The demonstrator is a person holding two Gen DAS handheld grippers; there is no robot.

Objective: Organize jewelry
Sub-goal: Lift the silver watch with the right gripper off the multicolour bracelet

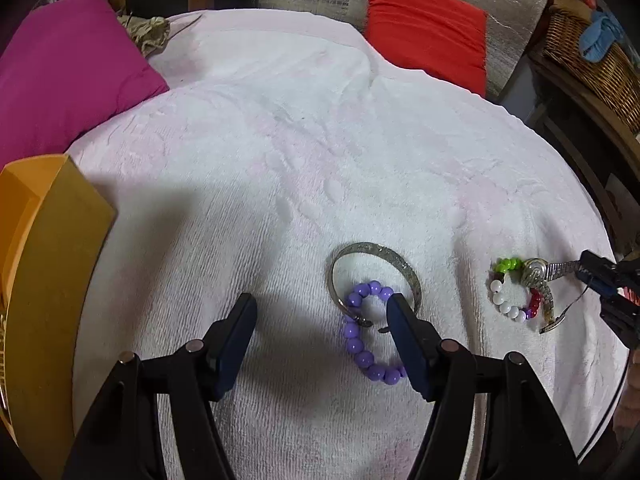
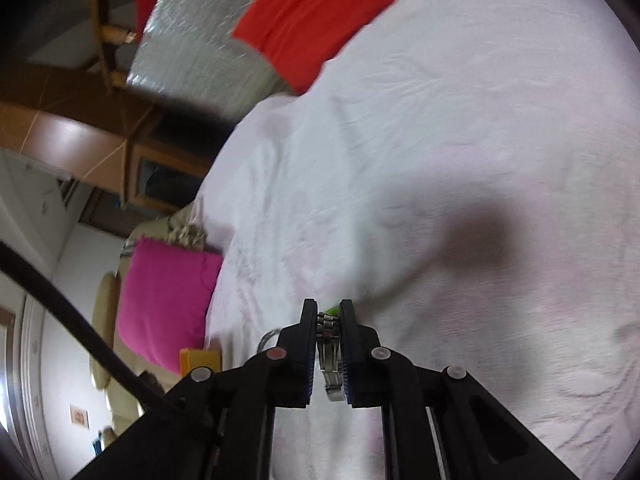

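A metal watch (image 1: 538,276) lies at the right side of the white towel (image 1: 280,168), its linked band (image 2: 330,344) pinched between the closed tips of the right tongs (image 2: 329,320), which reach in from the right edge in the left wrist view. The watch rests on or against a small bracelet of green, white and red beads (image 1: 510,292); whether it is lifted clear of the towel I cannot tell. To the left of these, near the middle, a glittery silver bangle (image 1: 374,276) overlaps a purple bead bracelet (image 1: 366,336). The left tongs (image 1: 322,306) hang over the towel with their tips well apart and hold nothing; the right tip hides part of the purple beads. An orange box (image 1: 52,264) stands at the left edge. At the far side lie a magenta cushion (image 1: 68,68) and a red cushion (image 1: 424,28).
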